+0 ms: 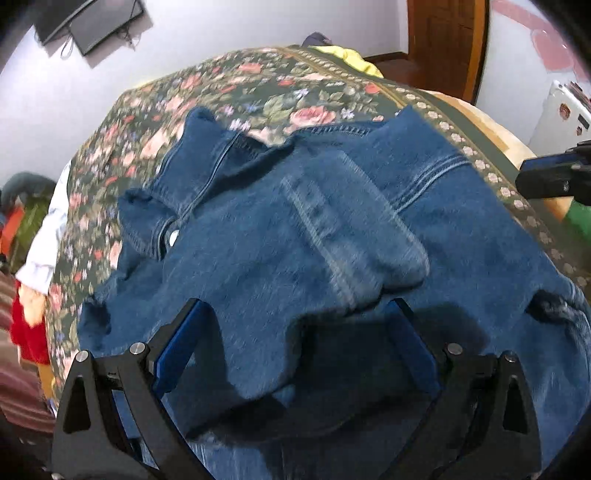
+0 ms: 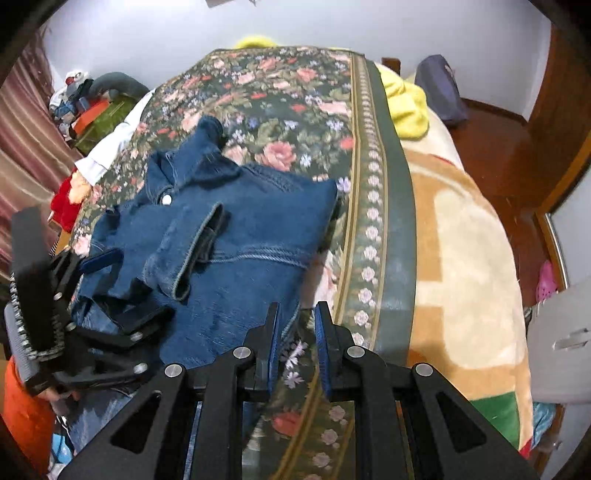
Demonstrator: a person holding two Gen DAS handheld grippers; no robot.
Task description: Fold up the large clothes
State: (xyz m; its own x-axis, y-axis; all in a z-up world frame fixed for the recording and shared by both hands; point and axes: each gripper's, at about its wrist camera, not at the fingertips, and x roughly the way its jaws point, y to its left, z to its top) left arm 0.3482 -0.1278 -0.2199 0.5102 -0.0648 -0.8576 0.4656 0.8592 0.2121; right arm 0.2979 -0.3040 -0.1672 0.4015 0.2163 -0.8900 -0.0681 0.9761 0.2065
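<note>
A lot of blur here, and the near hem of the denim jacket [image 1: 332,236] is cut off behind the left gripper [image 1: 295,332], whose fingers stand wide apart above the cloth, holding nothing. In the right wrist view that same gripper shows at the left edge, half out of frame, over the jacket's lower left corner. At far left a heap of clothes [image 2: 81,107] against a curtain [image 2: 26,122] is too jumbled to sort out. No brand, label or writing can be read anywhere; only a pale button [image 2: 167,199] near the collar stands out. The jacket lies partly folded on a dark floral bedspread [image 2: 280,96], one sleeve [image 2: 192,251] laid across its back. Moving right, the right gripper [image 2: 295,321] hovers at the jacket's right edge over the bedspread, fingers drawn close together, nothing between them. Beyond the bedspread's border lies a beige blanket [image 2: 461,258], with a yellow cloth [image 2: 406,107] near the far end. Pale walls, a wooden floor [image 2: 495,147], and a dark screen [image 1: 92,22] hangs on the wall.
</note>
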